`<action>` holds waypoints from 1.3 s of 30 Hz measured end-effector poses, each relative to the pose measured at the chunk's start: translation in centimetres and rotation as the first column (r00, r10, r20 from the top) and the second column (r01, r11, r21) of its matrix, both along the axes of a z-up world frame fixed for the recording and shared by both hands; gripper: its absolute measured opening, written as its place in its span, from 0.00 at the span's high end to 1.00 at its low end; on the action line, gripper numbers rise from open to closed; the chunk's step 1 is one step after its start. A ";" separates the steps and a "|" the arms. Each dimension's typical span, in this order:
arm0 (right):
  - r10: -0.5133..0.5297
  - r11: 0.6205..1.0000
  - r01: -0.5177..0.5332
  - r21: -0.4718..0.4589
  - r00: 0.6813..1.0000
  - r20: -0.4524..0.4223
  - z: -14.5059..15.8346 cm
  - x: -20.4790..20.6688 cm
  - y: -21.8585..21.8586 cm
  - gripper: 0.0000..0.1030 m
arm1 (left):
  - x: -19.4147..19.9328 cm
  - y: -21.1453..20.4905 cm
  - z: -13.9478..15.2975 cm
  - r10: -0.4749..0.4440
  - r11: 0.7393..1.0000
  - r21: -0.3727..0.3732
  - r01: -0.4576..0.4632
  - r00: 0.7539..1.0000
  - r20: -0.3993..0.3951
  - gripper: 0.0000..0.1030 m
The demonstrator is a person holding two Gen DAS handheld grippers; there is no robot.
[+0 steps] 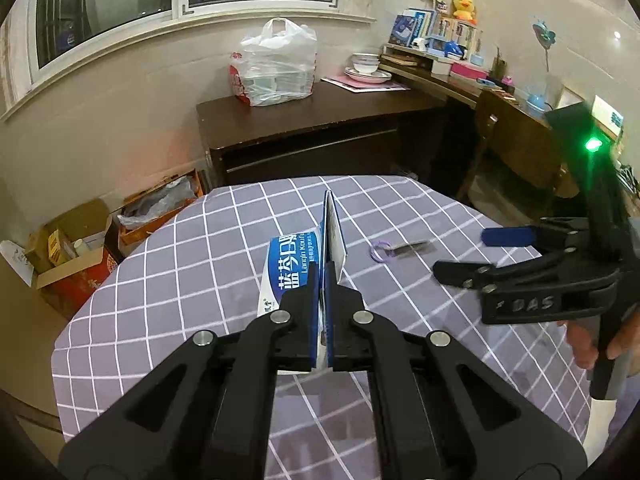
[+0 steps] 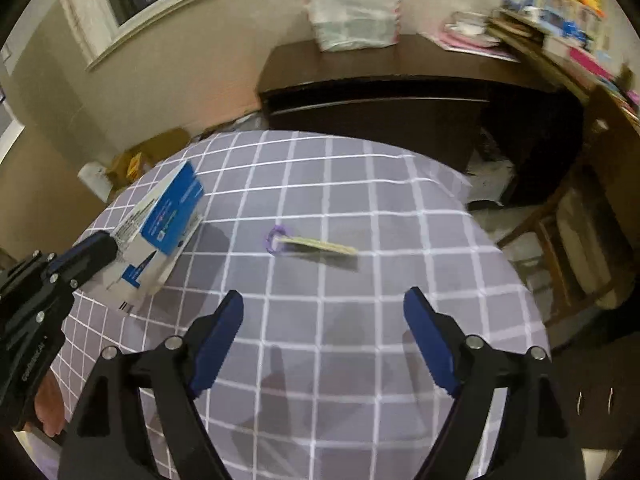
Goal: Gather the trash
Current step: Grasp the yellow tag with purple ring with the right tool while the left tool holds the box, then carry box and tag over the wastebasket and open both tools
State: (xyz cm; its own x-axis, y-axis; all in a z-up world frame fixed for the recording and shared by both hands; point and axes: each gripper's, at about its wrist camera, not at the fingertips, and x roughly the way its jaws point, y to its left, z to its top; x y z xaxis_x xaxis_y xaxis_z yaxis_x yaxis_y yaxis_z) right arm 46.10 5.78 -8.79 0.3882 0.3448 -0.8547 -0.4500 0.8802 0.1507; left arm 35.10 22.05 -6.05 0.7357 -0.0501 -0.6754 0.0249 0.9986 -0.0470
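Between the left gripper's pads sits the box.

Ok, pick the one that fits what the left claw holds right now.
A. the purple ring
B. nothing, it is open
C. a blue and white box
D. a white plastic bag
C: the left claw is shut on the edge of the blue and white box, while the purple ring lies on the cloth untouched.

Shelf clutter motion-blurred in the right wrist view (labels unreadable).
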 end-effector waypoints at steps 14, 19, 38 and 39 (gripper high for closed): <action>0.153 0.985 -0.150 -0.080 0.988 0.030 -3.3 3.5 3.8 0.95 | 4.9 1.8 -3.4 -0.006 0.996 -0.089 -0.004 0.993 -0.121 0.92; 0.108 0.992 -0.102 0.073 0.990 -0.089 -3.4 4.4 0.6 0.98 | 5.9 0.8 -4.6 0.015 0.998 -0.065 -0.026 0.986 -0.169 0.73; -0.029 0.989 0.040 0.139 0.997 -0.078 -0.9 -2.4 -9.0 0.98 | 2.0 -4.5 -3.0 0.051 0.998 -0.019 -0.054 0.989 -0.140 0.93; -0.046 0.988 0.057 0.143 0.996 -0.079 -0.7 -3.1 -10.1 0.98 | 1.6 -5.1 -2.7 0.044 0.999 -0.019 -0.047 0.990 -0.135 0.94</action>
